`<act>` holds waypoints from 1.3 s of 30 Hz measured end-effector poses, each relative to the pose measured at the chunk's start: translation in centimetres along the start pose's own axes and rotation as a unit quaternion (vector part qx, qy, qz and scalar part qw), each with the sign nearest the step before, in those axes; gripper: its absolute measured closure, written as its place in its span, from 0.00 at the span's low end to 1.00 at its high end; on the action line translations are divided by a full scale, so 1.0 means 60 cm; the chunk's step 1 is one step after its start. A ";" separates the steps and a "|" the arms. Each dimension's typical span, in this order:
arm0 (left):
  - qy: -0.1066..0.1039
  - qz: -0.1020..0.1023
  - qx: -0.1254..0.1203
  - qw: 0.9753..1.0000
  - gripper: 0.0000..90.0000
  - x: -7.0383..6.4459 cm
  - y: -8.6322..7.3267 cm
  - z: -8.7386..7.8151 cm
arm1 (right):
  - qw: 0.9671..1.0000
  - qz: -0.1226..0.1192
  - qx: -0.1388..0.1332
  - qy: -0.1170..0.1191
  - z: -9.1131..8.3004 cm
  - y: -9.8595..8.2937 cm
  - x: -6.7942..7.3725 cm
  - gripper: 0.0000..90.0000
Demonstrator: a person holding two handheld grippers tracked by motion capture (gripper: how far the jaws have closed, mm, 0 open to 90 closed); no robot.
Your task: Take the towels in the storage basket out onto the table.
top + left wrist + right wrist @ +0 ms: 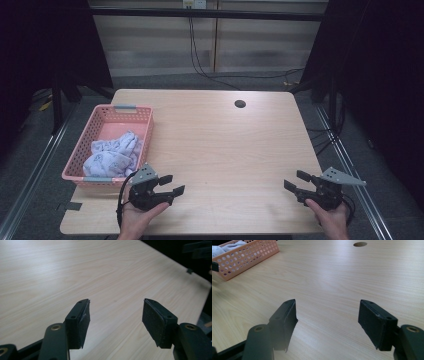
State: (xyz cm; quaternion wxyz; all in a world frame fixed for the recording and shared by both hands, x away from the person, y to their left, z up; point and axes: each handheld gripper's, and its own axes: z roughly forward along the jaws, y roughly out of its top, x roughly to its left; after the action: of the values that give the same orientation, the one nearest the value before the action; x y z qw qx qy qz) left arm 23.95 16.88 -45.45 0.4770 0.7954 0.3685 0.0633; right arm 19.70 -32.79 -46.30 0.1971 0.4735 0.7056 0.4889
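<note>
The crumpled white printed cloth [116,154] lies inside the pink perforated plastic basket [140,108] at 9 o'clock. Left gripper [173,184] and right gripper [296,181] hover wide, empty; stowing appears complete.

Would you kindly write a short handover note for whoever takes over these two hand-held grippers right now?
Left hand-held gripper: open, holding nothing, at the near left of the light wooden table, just in front of the pink perforated plastic basket.
Right hand-held gripper: open, holding nothing, at the near right edge.
The crumpled white patterned cloth lies inside the basket, touched by neither gripper.
Done: nothing in hand; the cloth is in the basket.
Left: probably either taking the cloth out or nothing further; the left gripper is the nearer one.
</note>
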 end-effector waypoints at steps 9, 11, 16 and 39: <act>0.036 0.040 0.006 0.999 0.39 0.014 0.051 -0.066 | 1.000 -0.014 0.015 0.011 0.010 0.000 0.010 0.32; 0.043 0.045 0.015 0.998 0.35 0.028 0.072 -0.081 | 1.000 -0.016 0.017 0.015 0.015 0.001 0.011 0.32; 0.070 0.032 0.026 0.997 0.29 0.076 0.102 -0.118 | 0.999 -0.019 0.021 0.018 0.017 0.001 0.010 0.31; 0.139 -0.059 0.164 0.975 0.18 0.288 0.097 -0.118 | 0.999 -0.020 0.022 0.026 0.021 0.003 0.012 0.29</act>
State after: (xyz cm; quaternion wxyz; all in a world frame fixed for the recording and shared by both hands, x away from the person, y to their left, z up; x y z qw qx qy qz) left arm 36.25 31.51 -41.28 0.2870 0.8233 0.4824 0.0838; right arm 20.38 -31.52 -46.59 0.1785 0.4506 0.7304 0.4813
